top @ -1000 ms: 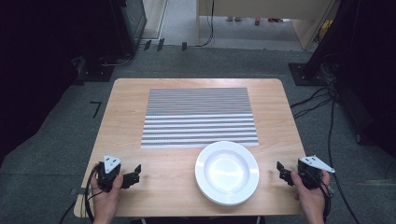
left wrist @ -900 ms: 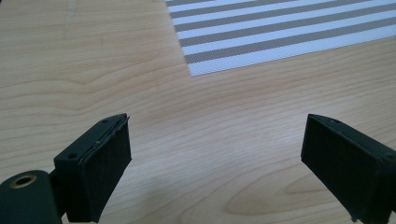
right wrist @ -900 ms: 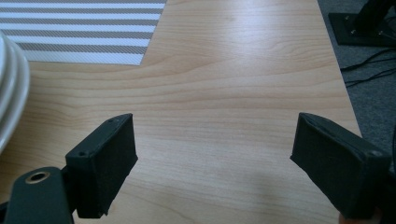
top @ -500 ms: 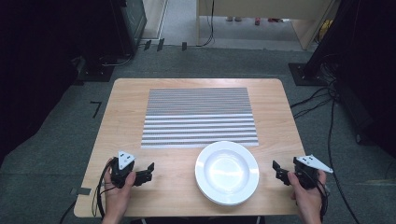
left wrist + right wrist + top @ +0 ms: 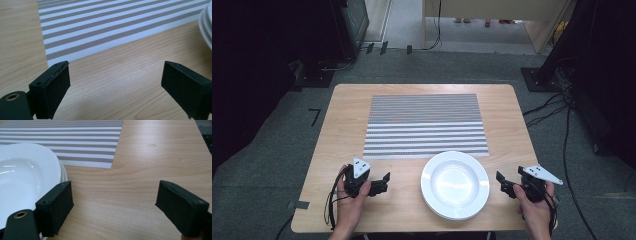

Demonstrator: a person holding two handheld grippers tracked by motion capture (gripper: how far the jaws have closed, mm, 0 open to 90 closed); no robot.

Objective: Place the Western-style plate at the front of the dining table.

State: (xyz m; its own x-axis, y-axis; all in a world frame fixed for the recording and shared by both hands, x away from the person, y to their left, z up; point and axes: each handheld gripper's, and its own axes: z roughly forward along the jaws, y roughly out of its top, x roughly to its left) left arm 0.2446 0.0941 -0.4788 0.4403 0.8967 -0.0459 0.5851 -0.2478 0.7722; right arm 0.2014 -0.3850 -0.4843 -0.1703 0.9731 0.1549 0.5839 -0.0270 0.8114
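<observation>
While both grippers' fingers (image 5: 55,90) gape empty, the stacked white plates (image 5: 455,184) gleam, round and glossy.

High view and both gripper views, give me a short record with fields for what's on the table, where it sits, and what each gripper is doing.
surface: light wooden table
mat: grey and white striped woven placemat, flat at the table's middle
plates: stack of round white ceramic plates, on bare wood at the near edge of the mat; whether it overlaps the mat cannot be told
left gripper: open, nothing between its fingers, left of the plates, apart from them
right gripper: open, holding nothing, just right of the plates' rim
</observation>
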